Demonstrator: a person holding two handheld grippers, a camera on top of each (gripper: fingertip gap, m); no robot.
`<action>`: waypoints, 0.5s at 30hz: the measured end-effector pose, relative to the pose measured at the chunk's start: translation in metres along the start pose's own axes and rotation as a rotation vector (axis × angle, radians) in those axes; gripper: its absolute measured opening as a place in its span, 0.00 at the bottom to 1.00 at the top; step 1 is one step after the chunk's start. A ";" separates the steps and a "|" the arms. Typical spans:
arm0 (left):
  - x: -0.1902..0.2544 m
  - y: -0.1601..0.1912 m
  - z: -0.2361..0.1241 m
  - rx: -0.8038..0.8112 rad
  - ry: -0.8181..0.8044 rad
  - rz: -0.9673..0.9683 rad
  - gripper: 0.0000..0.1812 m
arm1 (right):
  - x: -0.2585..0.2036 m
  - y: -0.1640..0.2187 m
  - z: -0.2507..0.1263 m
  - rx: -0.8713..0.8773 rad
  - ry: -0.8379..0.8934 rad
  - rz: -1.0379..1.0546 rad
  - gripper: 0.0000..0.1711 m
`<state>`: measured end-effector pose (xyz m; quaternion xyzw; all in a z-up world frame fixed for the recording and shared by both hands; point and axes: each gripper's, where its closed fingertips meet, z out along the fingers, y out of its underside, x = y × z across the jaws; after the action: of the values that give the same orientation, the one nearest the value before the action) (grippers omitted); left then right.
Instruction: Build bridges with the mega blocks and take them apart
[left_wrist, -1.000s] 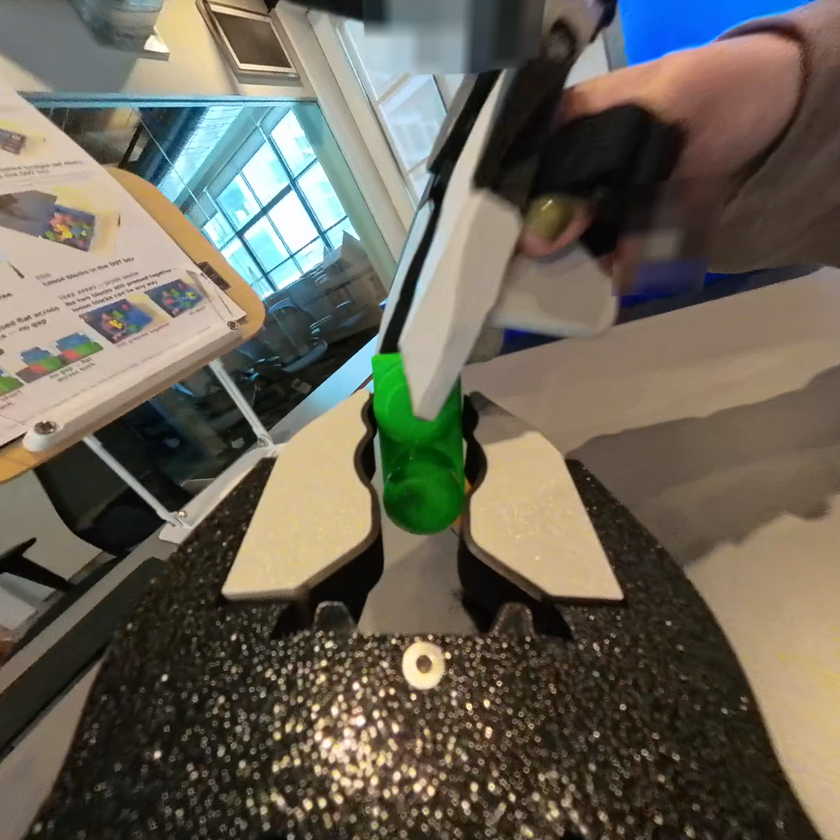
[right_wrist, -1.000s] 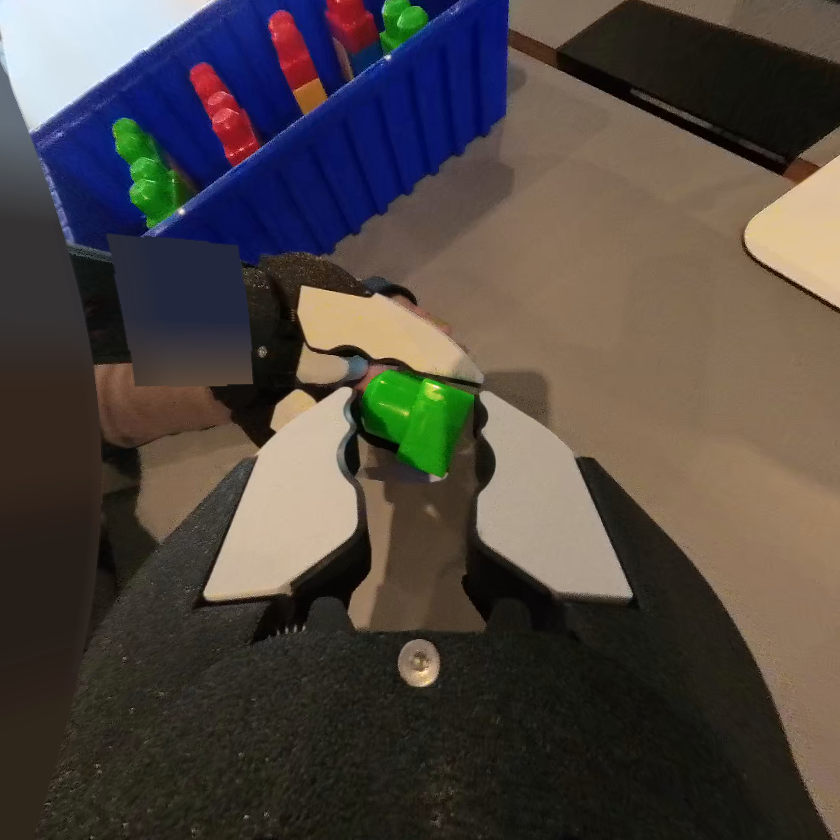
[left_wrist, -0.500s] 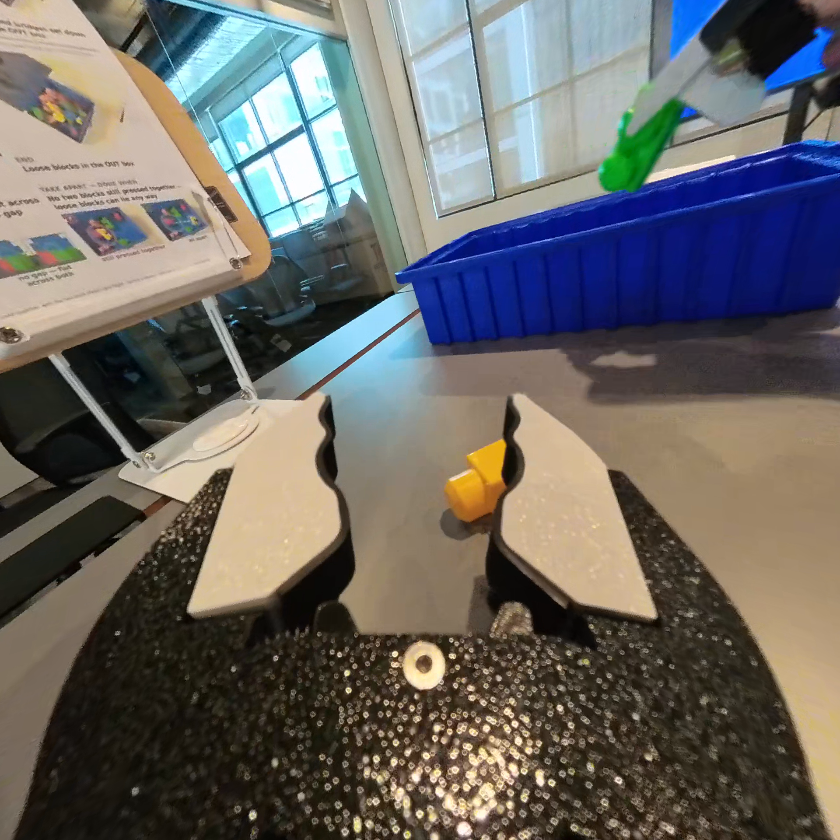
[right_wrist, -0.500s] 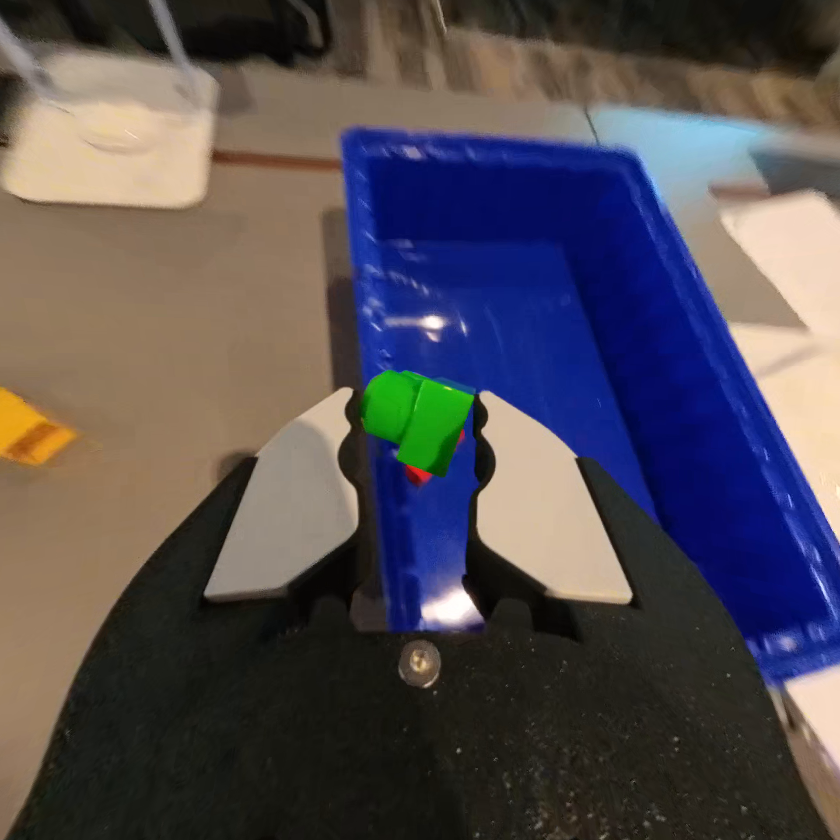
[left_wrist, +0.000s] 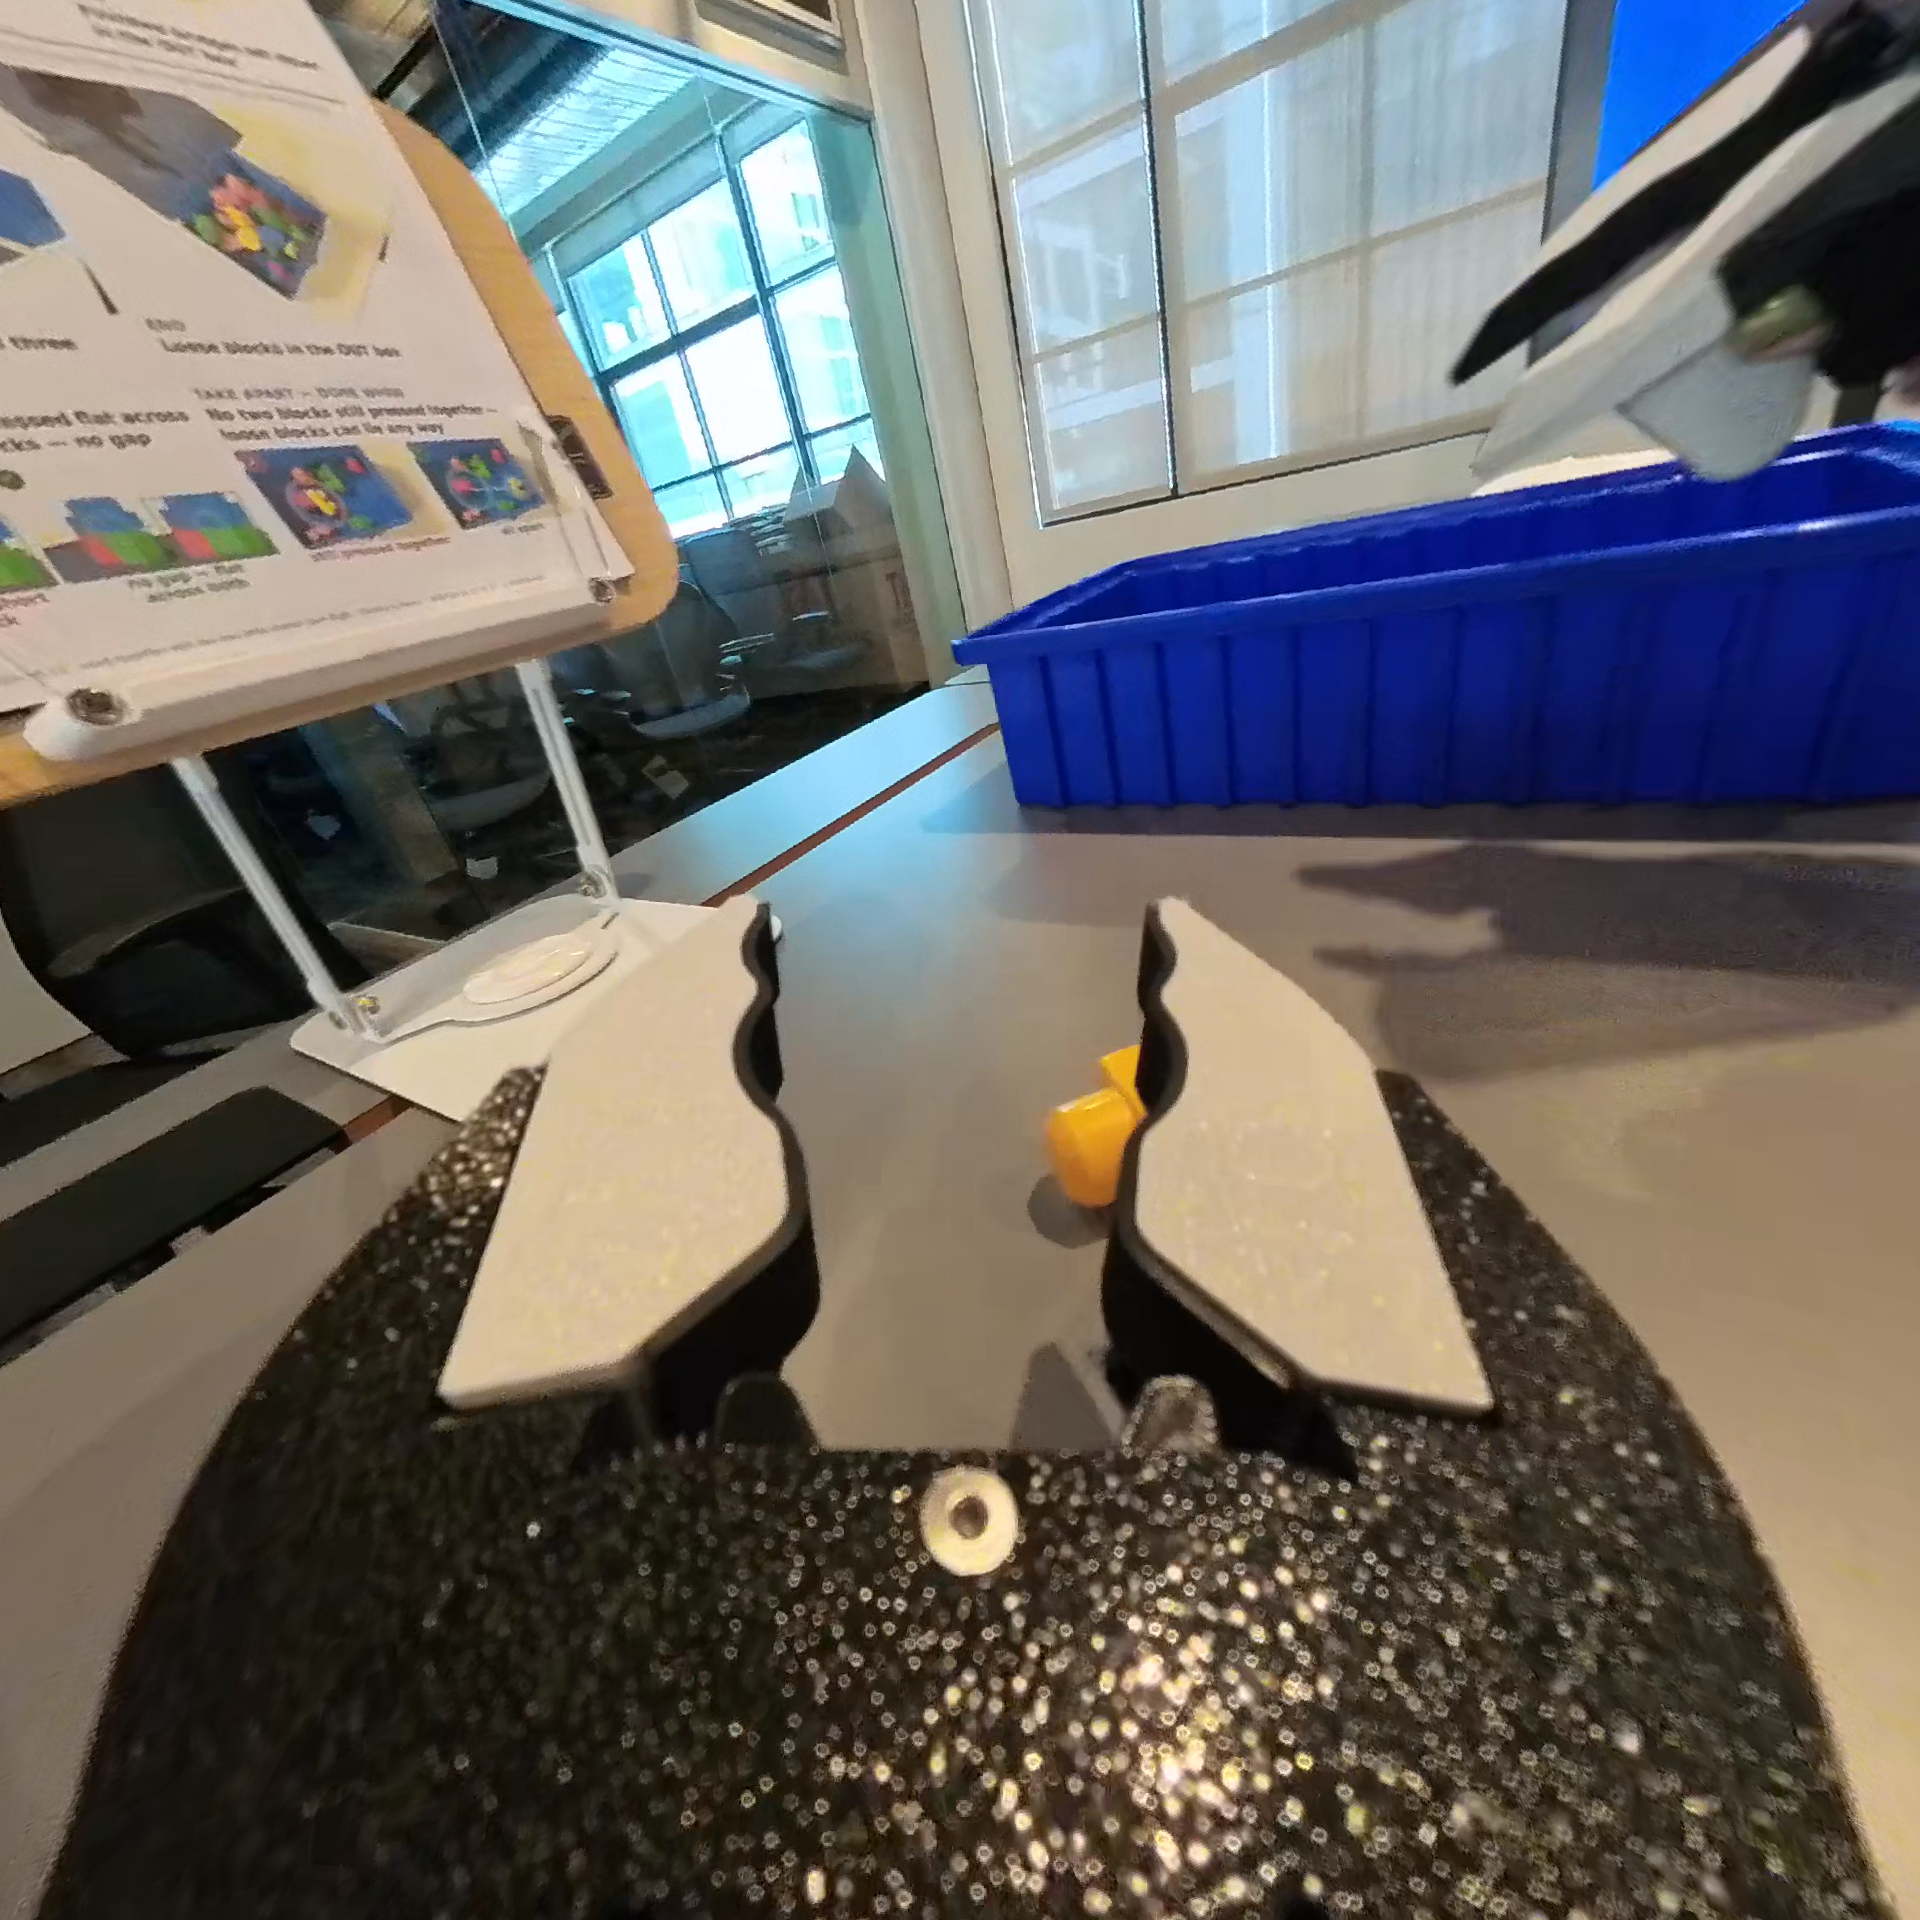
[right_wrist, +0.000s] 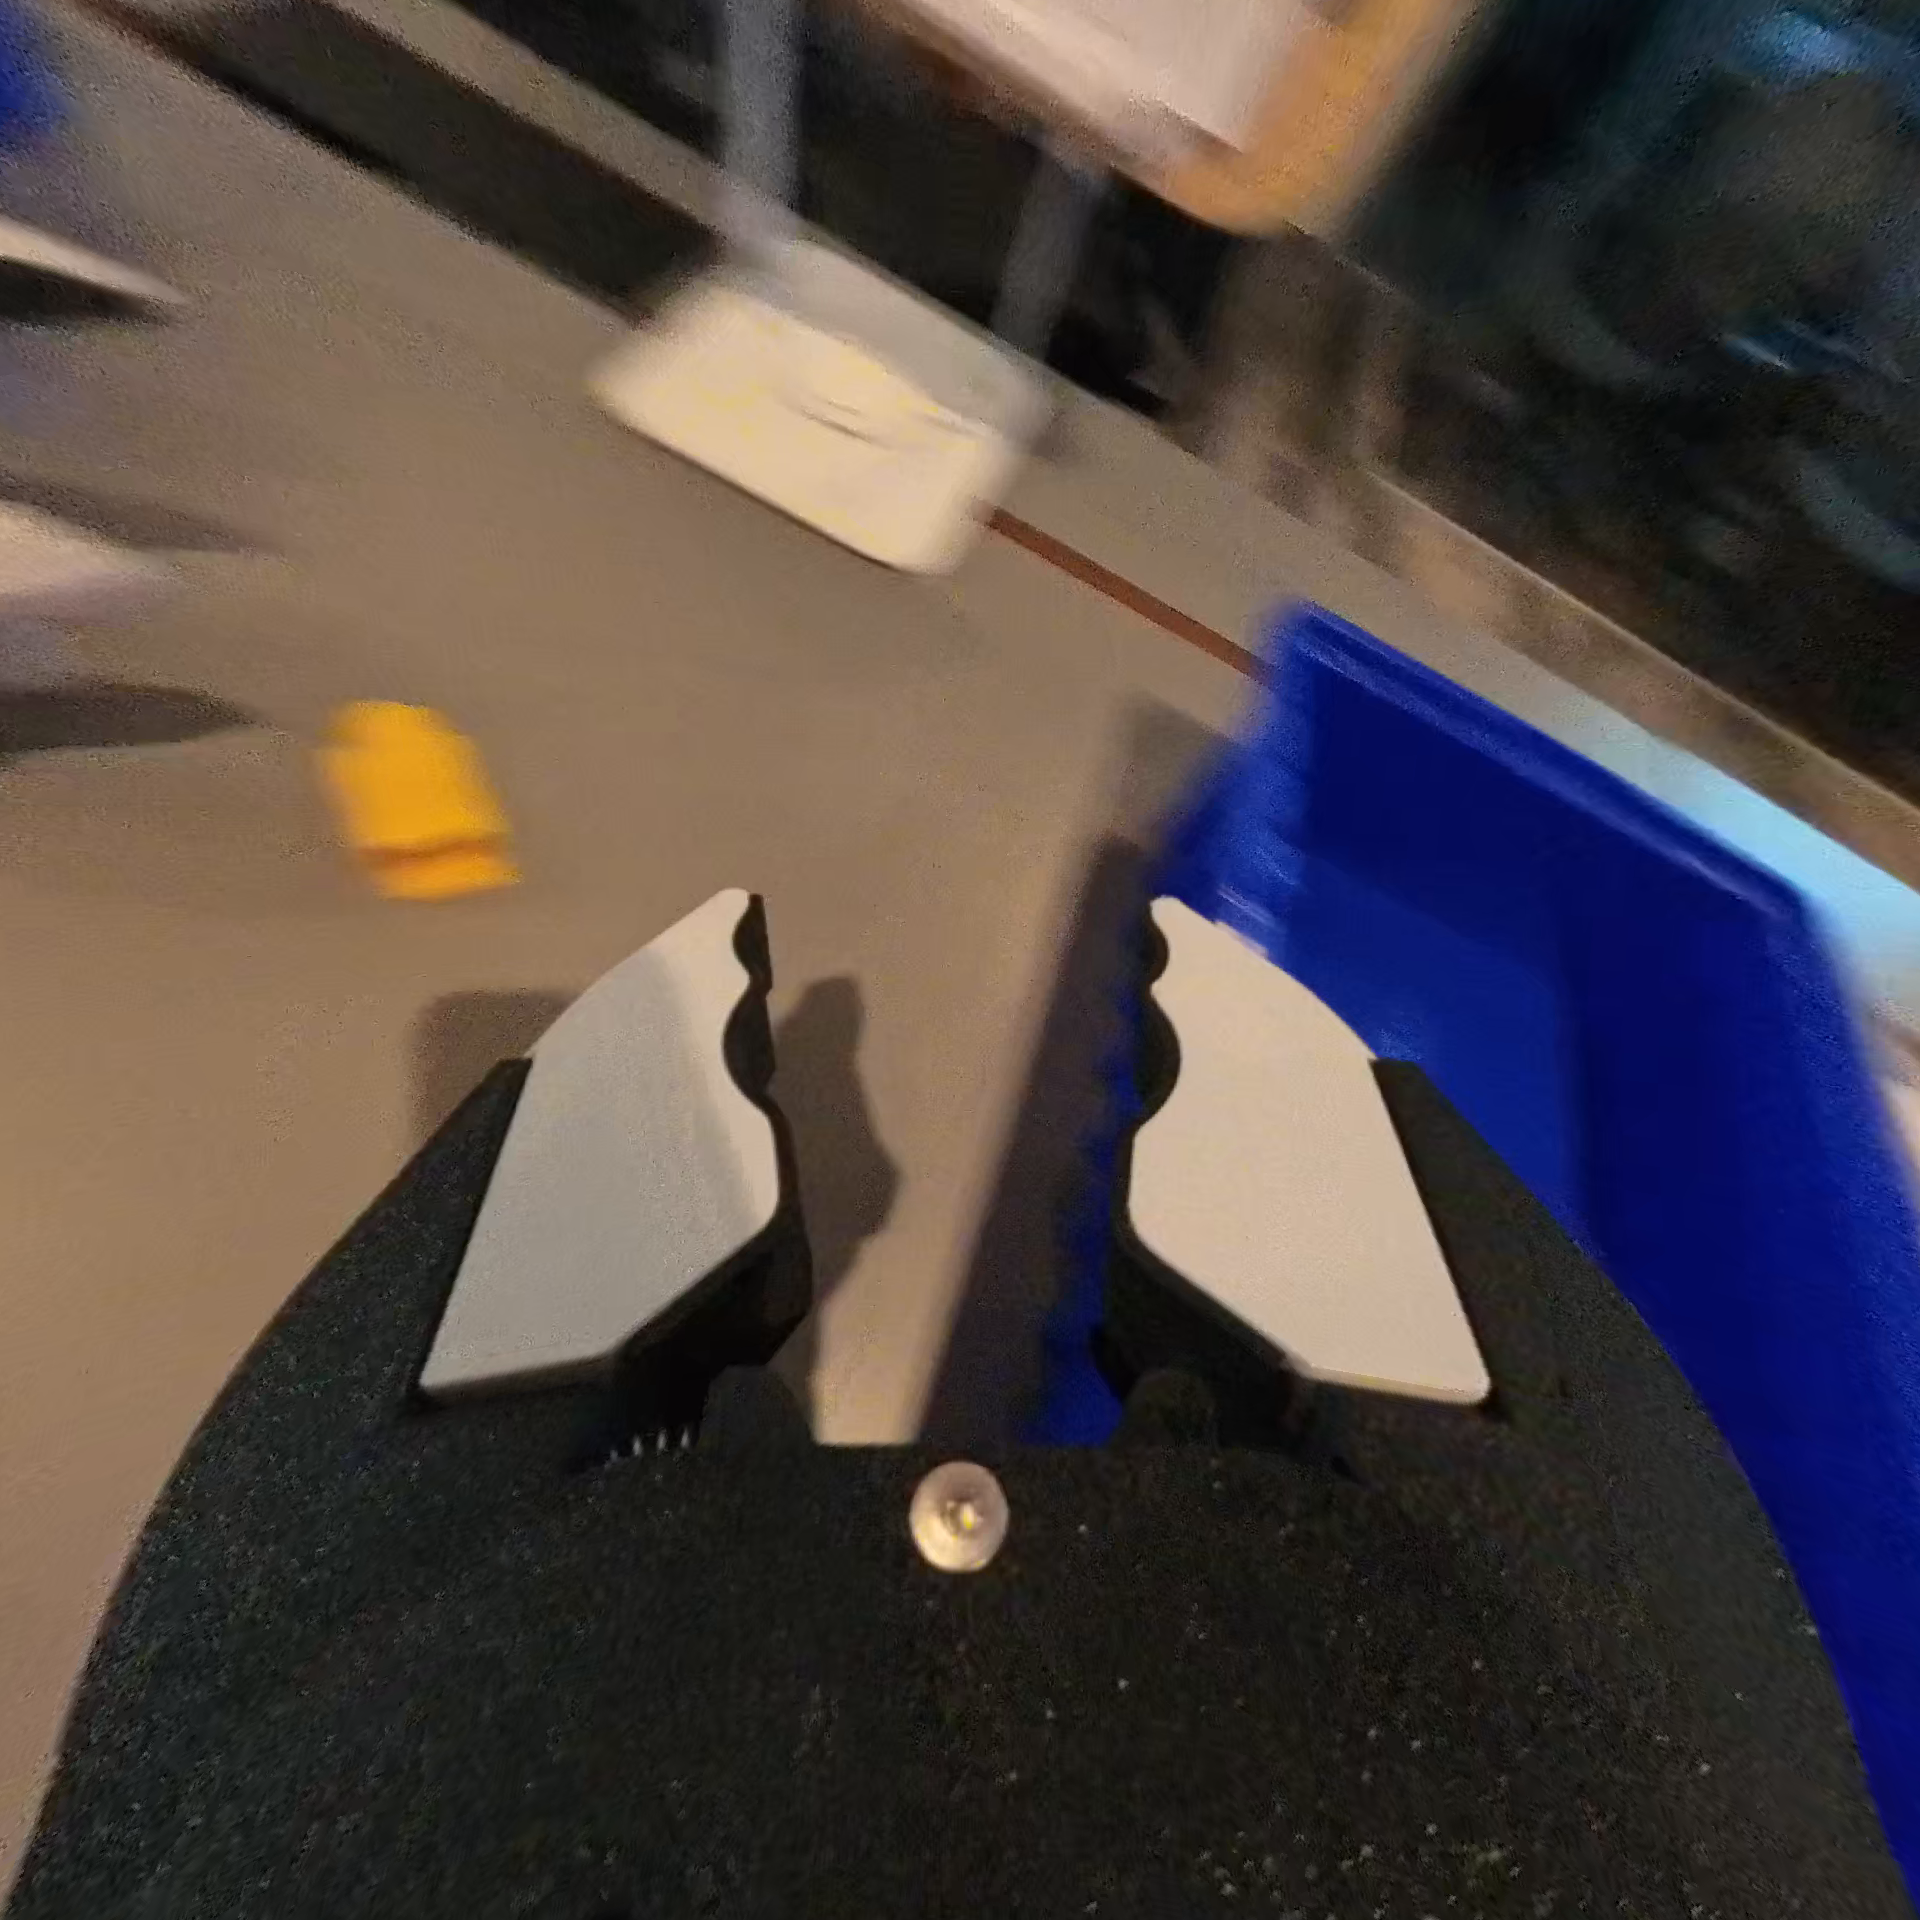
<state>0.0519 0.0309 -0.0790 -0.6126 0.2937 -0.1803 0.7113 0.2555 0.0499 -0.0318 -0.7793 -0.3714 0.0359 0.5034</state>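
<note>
A yellow block (left_wrist: 1091, 1143) lies on its side on the grey table, just ahead of my left gripper (left_wrist: 956, 935), partly hidden behind its right finger. My left gripper is open and empty, low over the table. My right gripper (right_wrist: 951, 914) is open and empty, above the table beside the near corner of the blue bin (right_wrist: 1558, 987). The yellow block (right_wrist: 416, 800) lies to its left in the blurred right wrist view. The right gripper also shows at the upper right of the left wrist view (left_wrist: 1704, 301), above the blue bin (left_wrist: 1455, 707).
An instruction board on a white stand (left_wrist: 260, 416) stands at the left; its white base (right_wrist: 821, 416) sits on the table's far edge. Windows and office chairs lie beyond the table.
The right gripper took the green block from the left gripper, carried it over the blue bin and opened; the block is gone from its fingers. The left gripper opened and lowered toward the yellow block.
</note>
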 end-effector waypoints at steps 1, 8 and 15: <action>-0.002 0.000 0.000 0.003 -0.003 -0.012 0.37 | -0.036 -0.011 0.010 0.039 -0.149 -0.032 0.39; -0.006 -0.002 -0.002 0.017 -0.006 -0.055 0.36 | -0.162 0.024 0.095 -0.126 -0.562 -0.150 0.46; -0.006 0.000 0.000 0.005 -0.001 -0.053 0.36 | -0.150 0.014 0.100 -0.057 -0.514 -0.099 0.19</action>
<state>0.0476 0.0341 -0.0777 -0.6184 0.2765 -0.1994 0.7081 0.1118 0.0301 -0.1405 -0.7393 -0.5257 0.1975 0.3716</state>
